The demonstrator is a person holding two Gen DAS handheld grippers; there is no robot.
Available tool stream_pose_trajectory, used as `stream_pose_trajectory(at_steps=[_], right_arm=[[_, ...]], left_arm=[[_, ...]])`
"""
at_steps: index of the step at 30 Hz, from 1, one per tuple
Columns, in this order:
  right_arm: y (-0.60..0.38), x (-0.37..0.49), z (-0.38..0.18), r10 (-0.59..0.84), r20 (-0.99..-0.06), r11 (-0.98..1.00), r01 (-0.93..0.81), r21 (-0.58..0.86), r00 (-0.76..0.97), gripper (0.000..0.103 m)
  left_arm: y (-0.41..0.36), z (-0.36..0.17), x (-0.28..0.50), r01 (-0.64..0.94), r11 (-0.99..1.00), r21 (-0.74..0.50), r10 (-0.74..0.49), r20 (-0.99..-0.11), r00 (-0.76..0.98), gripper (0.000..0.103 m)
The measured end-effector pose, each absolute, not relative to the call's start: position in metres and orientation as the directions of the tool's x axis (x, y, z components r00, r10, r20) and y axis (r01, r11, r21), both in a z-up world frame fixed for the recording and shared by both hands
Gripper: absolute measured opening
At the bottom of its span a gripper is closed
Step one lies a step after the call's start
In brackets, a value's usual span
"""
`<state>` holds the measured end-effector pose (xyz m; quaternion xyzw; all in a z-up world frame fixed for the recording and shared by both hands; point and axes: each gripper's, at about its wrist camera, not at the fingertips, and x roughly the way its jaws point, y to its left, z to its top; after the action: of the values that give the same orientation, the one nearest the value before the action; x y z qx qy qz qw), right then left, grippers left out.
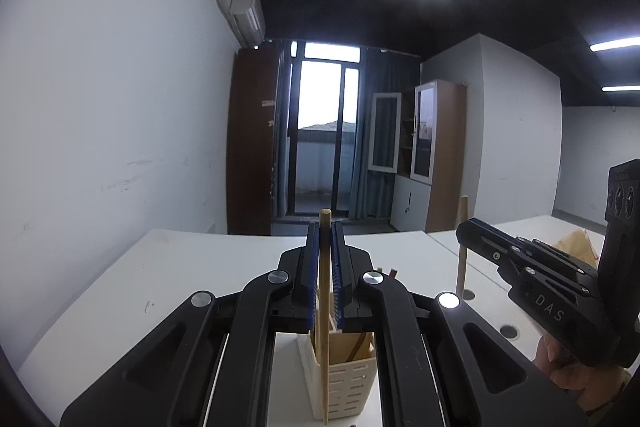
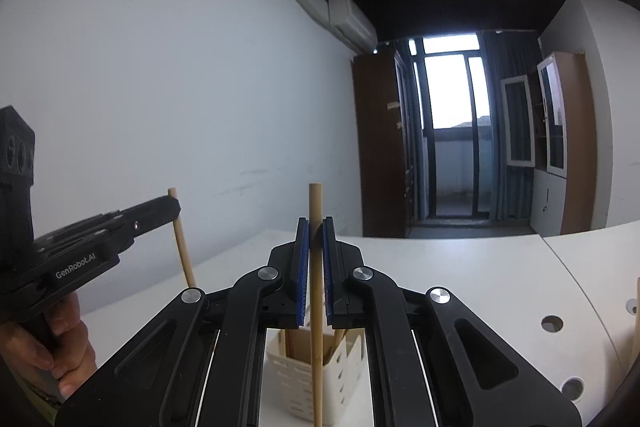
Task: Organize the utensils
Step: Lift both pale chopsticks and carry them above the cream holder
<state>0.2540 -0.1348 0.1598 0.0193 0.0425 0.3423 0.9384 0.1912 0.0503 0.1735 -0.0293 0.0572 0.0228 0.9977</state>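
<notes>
My left gripper (image 1: 325, 227) is shut on an upright wooden stick (image 1: 325, 291), held just above a white slotted utensil holder (image 1: 344, 383). My right gripper (image 2: 315, 223) is shut on a second upright wooden stick (image 2: 316, 307), over the same holder (image 2: 308, 379). The holder has several wooden utensils standing in it. In the left wrist view the right gripper (image 1: 464, 227) shows at the right with its stick (image 1: 462, 263). In the right wrist view the left gripper (image 2: 174, 205) shows at the left with its stick (image 2: 182, 247).
The holder stands on a white table (image 1: 160, 287) with round cable holes (image 2: 552, 323). A light wooden object (image 1: 576, 247) lies at the far right. A white wall is on the left, with cabinets and a balcony door behind.
</notes>
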Motion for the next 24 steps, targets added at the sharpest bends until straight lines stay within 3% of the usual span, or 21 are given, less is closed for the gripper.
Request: stream_pose_trajectory(at_steps=[12, 18, 24], right_arm=[[-0.142, 0.258, 0.173, 0.659, 0.128, 0.737, -0.67, 0.091, 0.742, 0.007], [-0.142, 0.264, 0.177, 0.634, 0.222, 0.738, -0.665, 0.109, 0.74, 0.007], [-0.131, 0.284, 0.173, 0.644, 0.202, 0.733, -0.67, 0.112, 0.738, 0.007]], left_arm=[[0.039, 0.191, 0.178, -0.079, 0.996, -0.037, 0.083, 0.102, 0.991, 0.006], [0.038, 0.191, 0.186, -0.068, 0.996, -0.049, 0.075, 0.148, 0.986, 0.006], [0.033, 0.183, 0.199, -0.064, 0.997, -0.032, 0.067, 0.126, 0.99, 0.006]])
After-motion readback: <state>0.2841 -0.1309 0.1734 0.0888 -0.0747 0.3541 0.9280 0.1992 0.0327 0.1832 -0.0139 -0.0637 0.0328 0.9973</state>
